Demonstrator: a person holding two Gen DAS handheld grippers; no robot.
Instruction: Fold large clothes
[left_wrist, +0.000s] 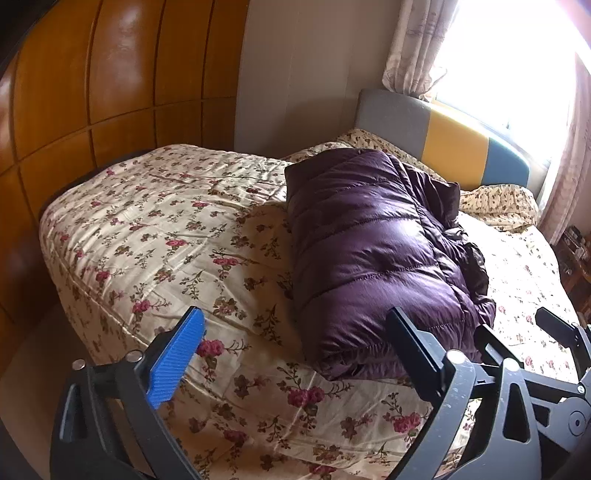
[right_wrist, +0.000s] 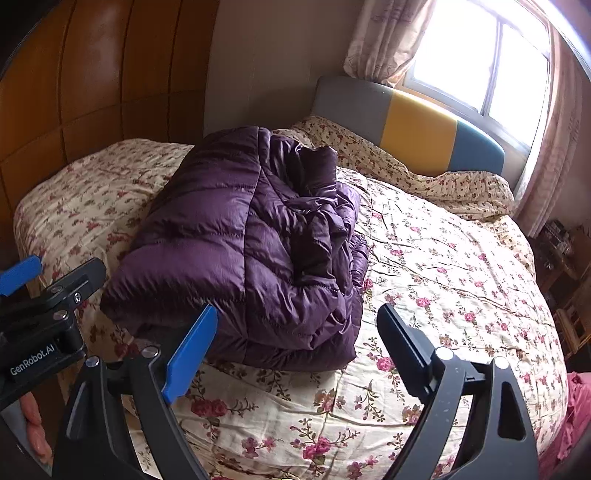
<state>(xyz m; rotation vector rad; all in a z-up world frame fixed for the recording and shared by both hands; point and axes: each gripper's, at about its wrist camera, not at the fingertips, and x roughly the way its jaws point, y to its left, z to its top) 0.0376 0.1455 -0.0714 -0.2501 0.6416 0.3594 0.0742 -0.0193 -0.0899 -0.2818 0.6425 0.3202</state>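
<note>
A purple coat lies folded into a bundle on the bed, just ahead of both tongs. Left tongs and right tongs gape empty above the quilt, likely because the folding looks finished.

A glossy dark-purple quilted down coat lies folded into a thick, puffy bundle on the floral bedspread, its smooth panel uppermost and looser crumpled layers bunched along the side toward the window.
</note>
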